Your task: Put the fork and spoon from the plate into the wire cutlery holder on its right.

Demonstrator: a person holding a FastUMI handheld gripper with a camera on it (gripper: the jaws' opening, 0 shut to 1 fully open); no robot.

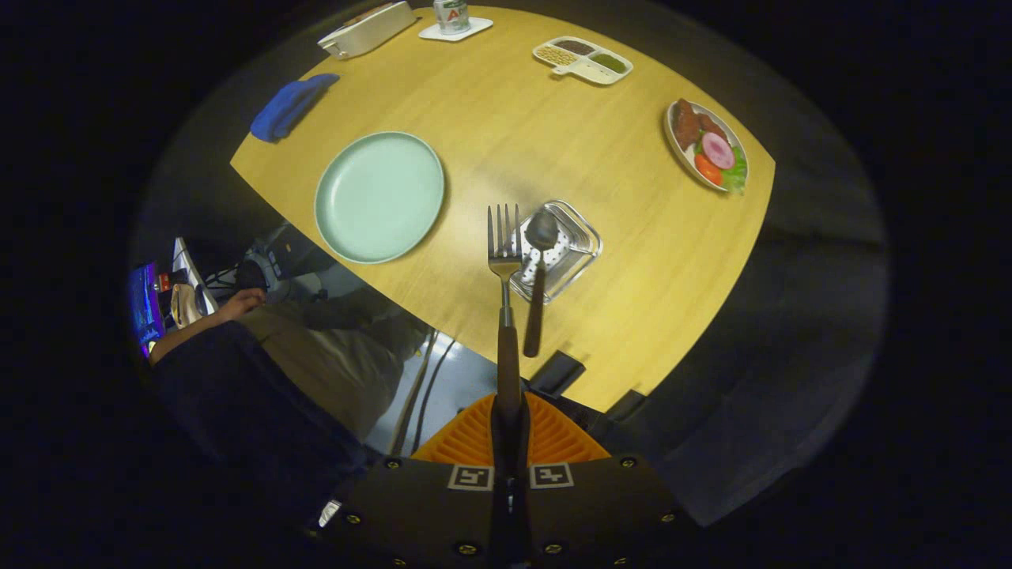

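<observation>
The blue cloth (291,106) lies at the far left corner of the worktop (506,134), and nearer, the pale green plate (379,196) sits bare, with no cutlery left on it. A person's hand (241,304) and sleeve show below the worktop's near edge, off to the left of the tool.

The tool (507,423) is clamped narrow on the fork (504,269), both fingers pressed on its dark handle. The fork runs straight out along the fingers, tines at the far end, held high above the worktop so that the view looks down along its length.

Just right of the fork, the spoon (538,276) already stands in the holder (563,249), bowl up and handle leaning back toward the tool. The holder stands to the right of the plate, well apart from it.

The coming move turns on this: the fork's tines lie over the holder's left rim, barely short of its opening. The fork's long axis lies almost parallel to the spoon, with a thin gap between them. By my reading, a small shift right would bring the fork over the opening, and it must go down beside the spoon without knocking it.

Further right, a dish of food (706,145) sits near the worktop's far edge; a divided tray (583,59) and a can (451,14) lie beyond.
</observation>
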